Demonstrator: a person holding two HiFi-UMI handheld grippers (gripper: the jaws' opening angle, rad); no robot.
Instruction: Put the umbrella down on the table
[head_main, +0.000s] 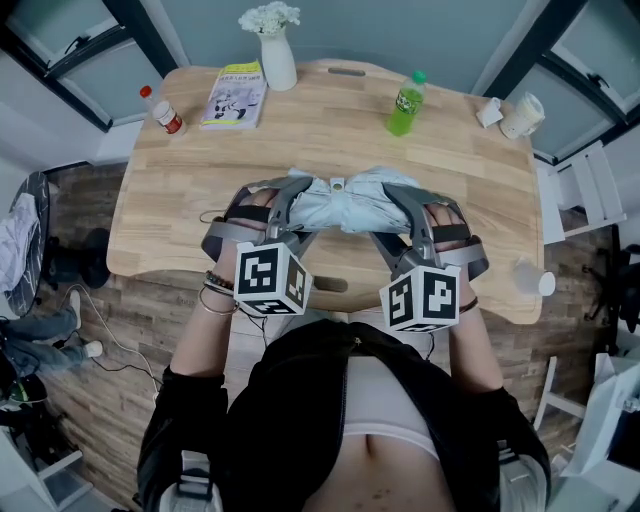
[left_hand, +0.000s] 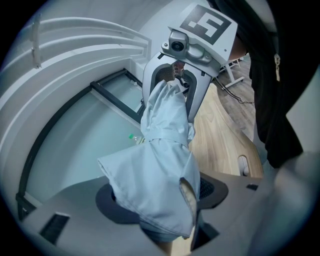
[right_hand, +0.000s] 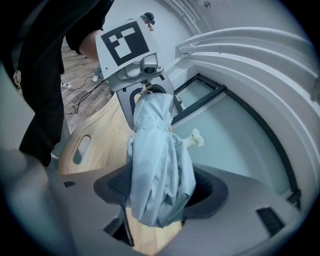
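Black-and-white cubes (head_main: 272, 280) sit nearest, one on each gripper. The left gripper (head_main: 287, 197) and right gripper (head_main: 404, 200) each have their jaws clamped on one end of the folded pale-blue umbrella (head_main: 345, 207). It is held crosswise over the table's (head_main: 300, 145) near half; whether it touches the wood I cannot tell. Beyond stand a bottle (head_main: 405, 105), book (head_main: 236, 94) and vase (head_main: 277, 58).

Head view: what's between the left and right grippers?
Folded pale-blue umbrella, held by left gripper and right gripper at either end; clear in head view.
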